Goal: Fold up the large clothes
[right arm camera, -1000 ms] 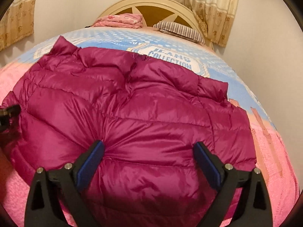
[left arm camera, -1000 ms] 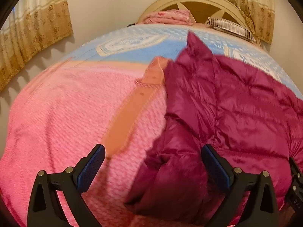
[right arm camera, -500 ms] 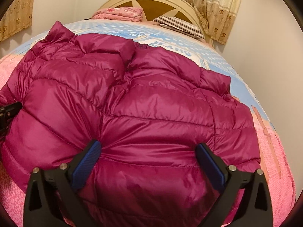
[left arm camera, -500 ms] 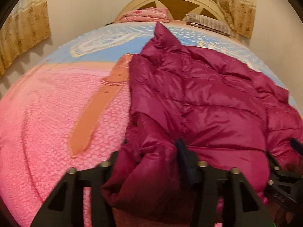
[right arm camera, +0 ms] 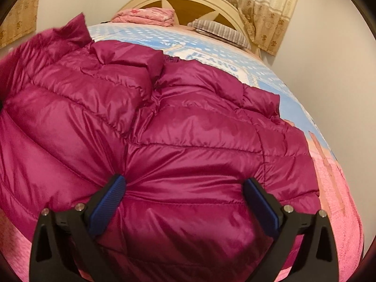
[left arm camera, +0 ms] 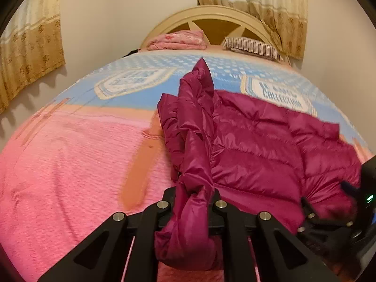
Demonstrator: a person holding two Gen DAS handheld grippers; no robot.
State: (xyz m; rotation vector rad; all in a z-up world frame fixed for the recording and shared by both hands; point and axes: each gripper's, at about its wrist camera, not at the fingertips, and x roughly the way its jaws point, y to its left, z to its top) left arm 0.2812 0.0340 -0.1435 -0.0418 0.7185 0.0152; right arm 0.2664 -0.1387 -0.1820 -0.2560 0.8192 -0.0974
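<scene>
A magenta quilted puffer jacket lies spread on the bed; it fills the right wrist view. My left gripper is shut on the jacket's left edge, and the pinched fabric rises in a ridge toward the far tip. My right gripper is open, its blue pads pressed on either side of the jacket's near hem. The right gripper also shows at the right edge of the left wrist view.
The bed has a pink and blue cover. A folded pink blanket and a striped pillow lie by the headboard. Curtains and walls stand close on both sides.
My left gripper closed on the jacket's left edge and has lifted it into a ridge. My right gripper stayed open at the near hem.
</scene>
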